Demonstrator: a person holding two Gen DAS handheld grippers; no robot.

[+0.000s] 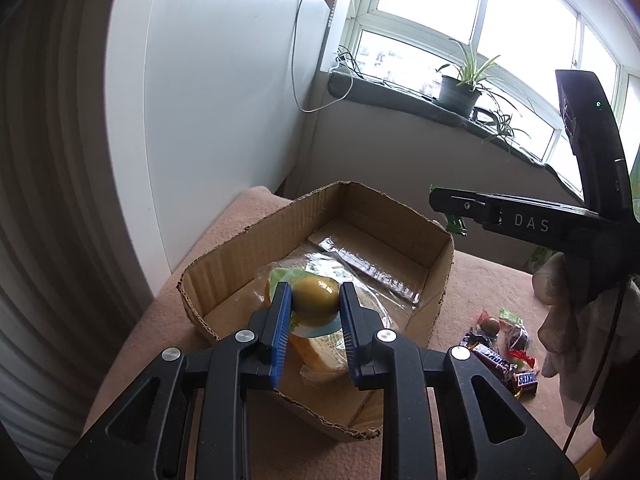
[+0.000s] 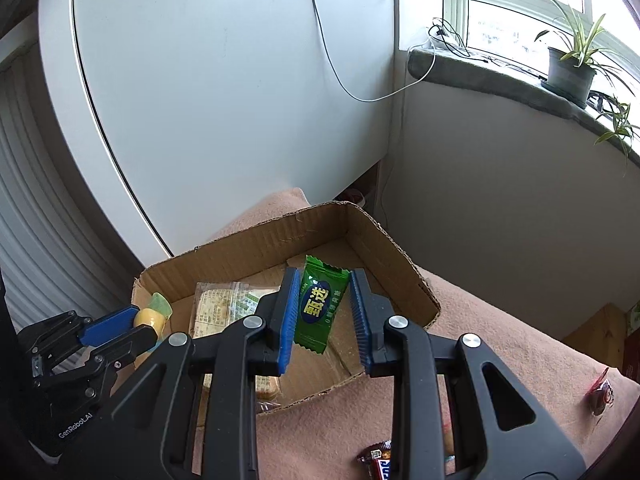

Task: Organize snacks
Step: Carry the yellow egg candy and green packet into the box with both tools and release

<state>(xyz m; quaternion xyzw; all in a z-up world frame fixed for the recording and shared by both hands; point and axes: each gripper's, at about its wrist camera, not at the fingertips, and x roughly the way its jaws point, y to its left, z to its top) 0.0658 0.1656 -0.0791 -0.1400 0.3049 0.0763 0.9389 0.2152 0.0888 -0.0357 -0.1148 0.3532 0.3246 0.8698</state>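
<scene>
A cardboard box [image 1: 240,240] stands open on a pink blanket and also shows in the right wrist view [image 2: 256,248]. My left gripper [image 1: 316,300] is shut on a yellow-green jelly cup [image 1: 314,298] above the box; the cup also shows in the right wrist view [image 2: 148,316]. My right gripper [image 2: 325,300] is shut on a green candy packet [image 2: 318,304] above the box's right part. Clear-wrapped biscuit packs [image 2: 218,306] lie in the box. Loose sweets and Snickers bars [image 1: 508,356] lie on the blanket right of the box.
The pink blanket [image 2: 500,340] covers the surface. A white cabinet wall [image 2: 220,100] stands behind the box. A windowsill with a potted plant [image 1: 460,88] is at the back right. A red sweet [image 2: 600,394] lies at the far right.
</scene>
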